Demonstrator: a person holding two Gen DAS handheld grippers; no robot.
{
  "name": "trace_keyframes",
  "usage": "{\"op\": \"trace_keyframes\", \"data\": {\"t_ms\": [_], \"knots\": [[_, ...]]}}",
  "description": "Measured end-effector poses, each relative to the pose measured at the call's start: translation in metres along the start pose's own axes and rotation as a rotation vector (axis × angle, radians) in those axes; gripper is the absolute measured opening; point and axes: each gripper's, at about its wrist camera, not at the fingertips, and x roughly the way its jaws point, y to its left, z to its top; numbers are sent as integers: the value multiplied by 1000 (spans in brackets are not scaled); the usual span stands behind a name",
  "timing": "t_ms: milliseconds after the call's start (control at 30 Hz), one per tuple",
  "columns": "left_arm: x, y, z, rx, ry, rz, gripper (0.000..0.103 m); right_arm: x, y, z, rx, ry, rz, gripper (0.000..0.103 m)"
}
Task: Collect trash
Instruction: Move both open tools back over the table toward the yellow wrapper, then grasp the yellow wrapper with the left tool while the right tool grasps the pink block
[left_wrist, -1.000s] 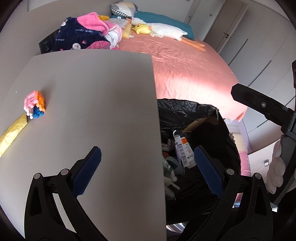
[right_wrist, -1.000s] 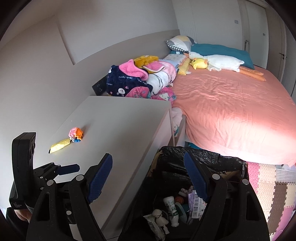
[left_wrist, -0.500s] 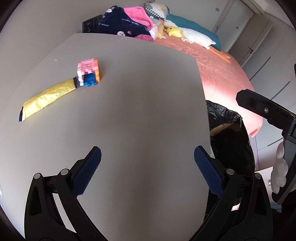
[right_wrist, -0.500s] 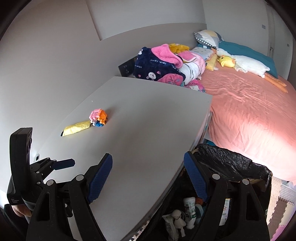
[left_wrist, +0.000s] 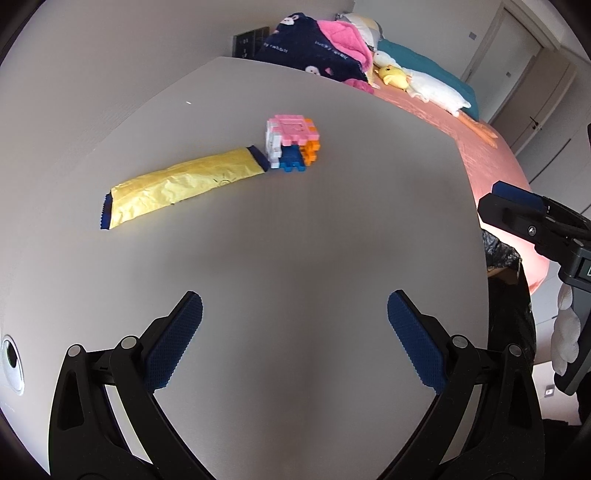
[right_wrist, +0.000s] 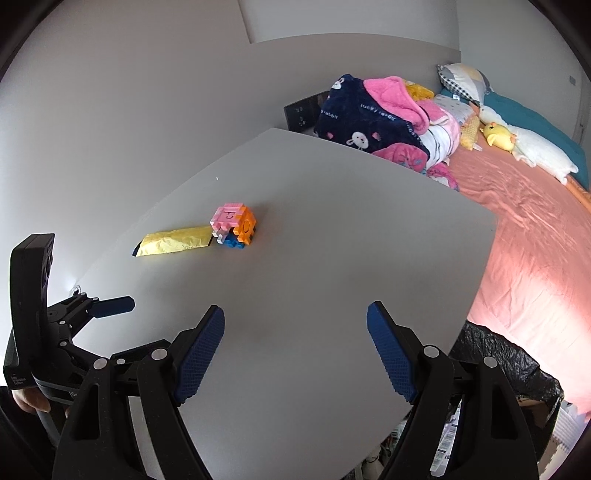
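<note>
A crumpled yellow wrapper (left_wrist: 181, 188) lies flat on the grey table (left_wrist: 295, 240), its far end touching a toy of pink, orange and blue bricks (left_wrist: 291, 147). Both show in the right wrist view too, wrapper (right_wrist: 173, 240) and toy (right_wrist: 234, 223). My left gripper (left_wrist: 294, 321) is open and empty, above the table short of the wrapper. My right gripper (right_wrist: 295, 339) is open and empty over the table's near right part. A black-lined trash bin (right_wrist: 498, 354) stands beside the table's right edge.
A bed with a pink sheet (right_wrist: 535, 221) lies beyond the table, with a pile of blankets (right_wrist: 373, 114) and plush toys (right_wrist: 517, 144). A round hole (left_wrist: 11, 363) sits in the table at the left. The grey wall (right_wrist: 147, 92) runs behind the table.
Both grippers have swung left from over the trash bin to over the table. The wrapper and the brick toy are now closer and more central in both views.
</note>
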Motion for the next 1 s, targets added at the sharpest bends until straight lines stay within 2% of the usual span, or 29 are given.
{"op": "trace_keyframes", "data": {"t_ms": [367, 567, 833, 1000], "knots": [[11, 39, 20, -15, 20, 20, 97, 54, 30, 33, -101, 40, 24, 80], [15, 60, 39, 1, 23, 54, 97, 85, 43, 47, -139, 79, 39, 80], [33, 76, 60, 71, 51, 98, 97, 120, 55, 60, -137, 124, 47, 80], [37, 86, 68, 110, 48, 111, 97, 132, 59, 61, -170, 121, 55, 80]]}}
